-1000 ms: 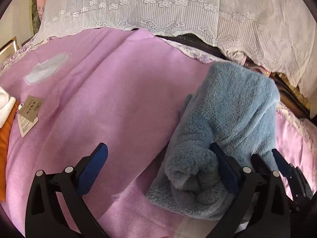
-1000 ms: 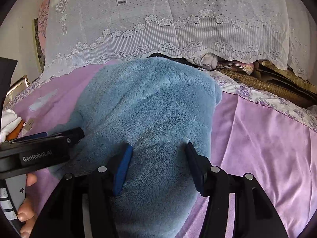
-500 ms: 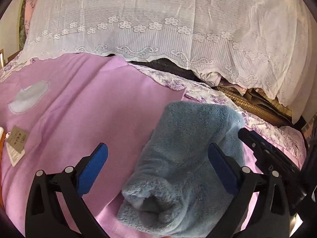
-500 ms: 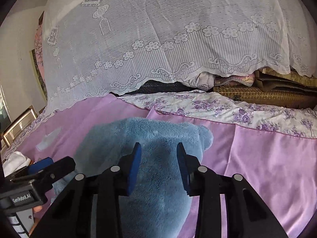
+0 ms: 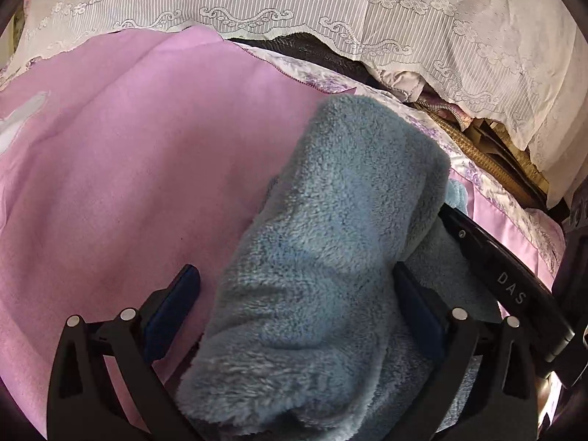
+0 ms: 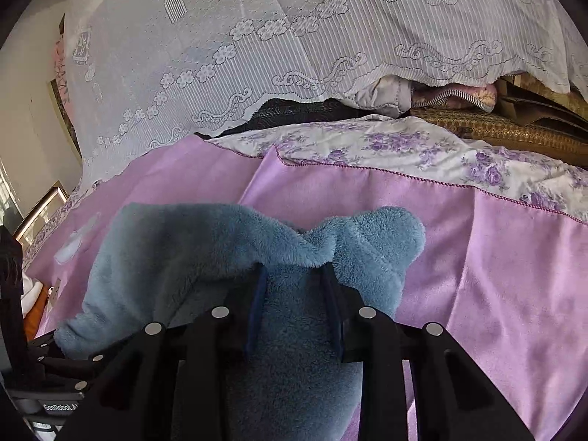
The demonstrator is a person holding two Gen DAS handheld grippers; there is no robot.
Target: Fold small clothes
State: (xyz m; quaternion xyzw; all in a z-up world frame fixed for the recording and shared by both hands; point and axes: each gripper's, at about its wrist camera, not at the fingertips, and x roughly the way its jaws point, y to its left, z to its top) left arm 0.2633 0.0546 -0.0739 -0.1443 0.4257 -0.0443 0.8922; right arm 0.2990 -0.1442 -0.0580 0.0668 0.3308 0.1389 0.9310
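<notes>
A fluffy blue garment [image 5: 330, 242] lies bunched on the pink blanket [image 5: 128, 169]. My left gripper [image 5: 294, 308] is open, its fingers wide on either side of the garment's near end. My right gripper [image 6: 294, 294] is shut on a fold of the same blue garment [image 6: 205, 257], which bulges past the fingertips. In the left wrist view the right gripper's black finger [image 5: 496, 279] lies against the garment's right side. The left gripper's body [image 6: 22, 367] shows at the lower left of the right wrist view.
A white lace cover [image 6: 294, 36] hangs over a pile at the back. A floral purple sheet [image 6: 404, 147] borders the pink blanket [image 6: 496, 275]. Brown woven items [image 6: 496, 125] lie at the back right. An orange and white cloth [image 6: 33, 301] sits at the far left.
My right gripper has closed from a wide gap to a pinch on the blue garment. My left gripper stayed open and moved in around the garment's near end.
</notes>
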